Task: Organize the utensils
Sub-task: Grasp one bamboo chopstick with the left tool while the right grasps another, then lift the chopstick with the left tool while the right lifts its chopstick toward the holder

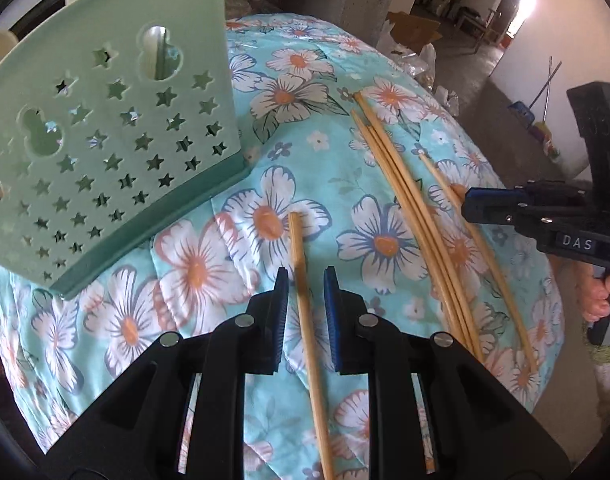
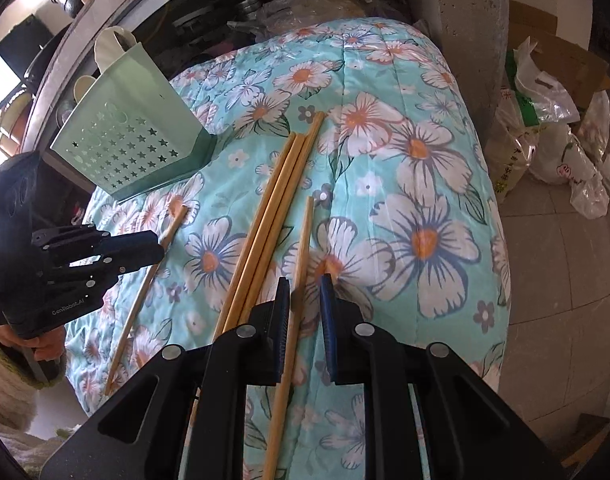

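**Left wrist, right wrist: each gripper straddles a chopstick**

Left wrist: the left gripper (image 1: 305, 280) has its jaws slightly apart over a lone chopstick (image 1: 301, 280) on the floral quilt (image 1: 265, 140), pads not pressing it. A green holder (image 1: 117, 128) stands to the left; three chopsticks (image 1: 405, 200) lie together on the right.

Right wrist: the right gripper (image 2: 305, 288), jaws slightly apart, straddles another stick (image 2: 303, 248) beside that bundle.

Far left is blocked by the green holder (image 1: 105, 132) — open cloth (image 2: 425, 160) is left right of the chopsticks (image 2: 265, 216).
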Available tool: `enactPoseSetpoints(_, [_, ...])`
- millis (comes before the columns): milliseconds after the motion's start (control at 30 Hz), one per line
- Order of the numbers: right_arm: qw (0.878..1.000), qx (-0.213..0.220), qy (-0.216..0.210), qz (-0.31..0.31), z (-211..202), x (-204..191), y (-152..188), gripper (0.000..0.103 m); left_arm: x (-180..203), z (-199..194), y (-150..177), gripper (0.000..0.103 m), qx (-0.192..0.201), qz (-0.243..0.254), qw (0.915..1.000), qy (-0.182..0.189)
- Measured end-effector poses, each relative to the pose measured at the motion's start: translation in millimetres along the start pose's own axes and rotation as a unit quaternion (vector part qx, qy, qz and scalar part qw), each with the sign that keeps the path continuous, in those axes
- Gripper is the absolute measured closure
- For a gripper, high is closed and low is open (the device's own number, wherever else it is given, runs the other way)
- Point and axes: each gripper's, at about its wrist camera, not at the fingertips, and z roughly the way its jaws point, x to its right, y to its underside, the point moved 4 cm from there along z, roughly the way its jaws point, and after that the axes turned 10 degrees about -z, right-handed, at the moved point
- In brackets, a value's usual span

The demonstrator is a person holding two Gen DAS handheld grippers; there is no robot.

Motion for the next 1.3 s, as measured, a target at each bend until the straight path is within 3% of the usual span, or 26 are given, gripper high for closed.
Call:
enactPoseSetpoints(433, [0.999,-0.020,0.022,-0.039,25,-7,-21,0.088,8,26,-12,0.087,-0.040,0.002,0.9986,-0.034])
enactPoseSetpoints(533, [0.999,-0.018,0.028,-0.038,27,-8,-22,0.093,9,30,-16,0.094,-0.037,-0.009,0.9985,-0.040])
enactPoseSetpoints(767, [0.999,0.014,0.026,-0.026,3,-10,-23,0.096,7,21,-15,0.097,-0.011,-0.031,0.9995,0.001])
enactPoseSetpoints(1000, [0.997,0.070,0.024,-0.029,-51,-21,-32,0.096,0,-24,-3,0.097,0.020,-0.047,0.9983,0.028])
enactPoseSetpoints(1300, [0.985,0.159,0.007,-0.067,-137,-54,-41,0.096,-28,-121,8,0.097,0.074,-0.080,0.9911,0.077])
